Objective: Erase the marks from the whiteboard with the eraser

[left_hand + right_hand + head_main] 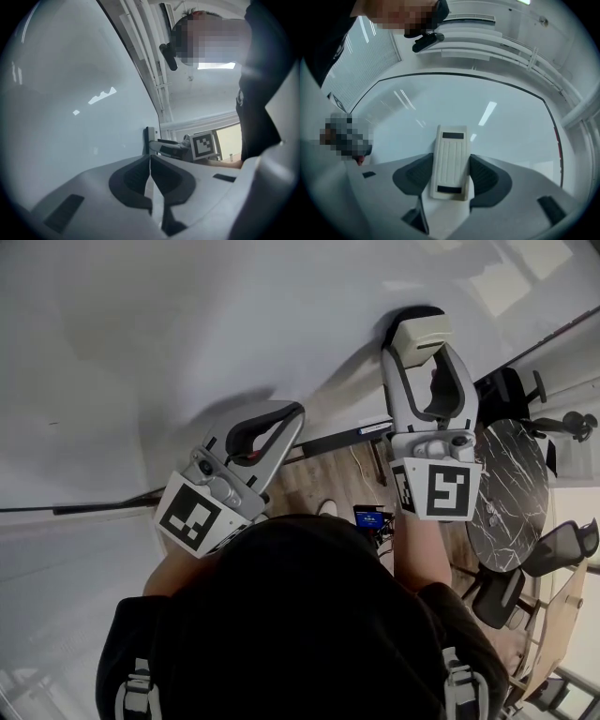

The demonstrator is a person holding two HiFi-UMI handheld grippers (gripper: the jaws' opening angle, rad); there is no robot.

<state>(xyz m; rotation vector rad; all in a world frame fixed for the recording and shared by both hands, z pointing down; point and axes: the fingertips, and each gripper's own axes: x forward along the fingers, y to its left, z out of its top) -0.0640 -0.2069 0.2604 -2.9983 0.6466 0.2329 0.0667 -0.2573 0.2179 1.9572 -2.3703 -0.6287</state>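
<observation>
Your right gripper (450, 174) is clamped across the long sides of the eraser (451, 150), which sits against the whiteboard (497, 108). It looks light, rigid and probably slick, so keep the hold mid-body or it may twist. Your left gripper (150, 164) has its jaws closed on nothing.
</observation>
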